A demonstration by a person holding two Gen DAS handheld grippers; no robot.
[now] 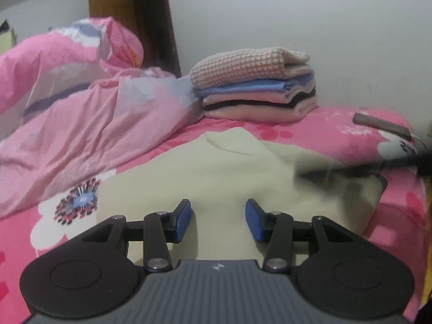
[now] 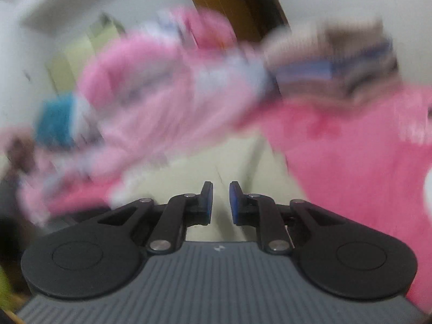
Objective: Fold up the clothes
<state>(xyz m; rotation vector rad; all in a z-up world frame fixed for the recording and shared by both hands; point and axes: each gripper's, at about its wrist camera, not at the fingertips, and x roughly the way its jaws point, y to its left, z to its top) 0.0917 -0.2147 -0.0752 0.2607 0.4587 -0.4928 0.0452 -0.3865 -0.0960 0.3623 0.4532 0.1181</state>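
Observation:
A cream garment (image 1: 229, 167) lies partly folded on the pink flowered bed sheet (image 1: 351, 135). My left gripper (image 1: 218, 220) is open and empty, hovering just above the garment's near edge. My right gripper (image 2: 220, 199) has its jaws a small gap apart with nothing between them, above the same cream garment (image 2: 229, 156); that view is heavily blurred. A dark blurred shape (image 1: 378, 164) crosses the garment's right side in the left wrist view.
A stack of folded clothes (image 1: 256, 86) sits at the back by the white wall. A crumpled pink duvet (image 1: 81, 102) fills the left of the bed. A brown flat object (image 1: 380, 125) lies at the bed's right edge. A wooden door (image 1: 151, 21) stands behind.

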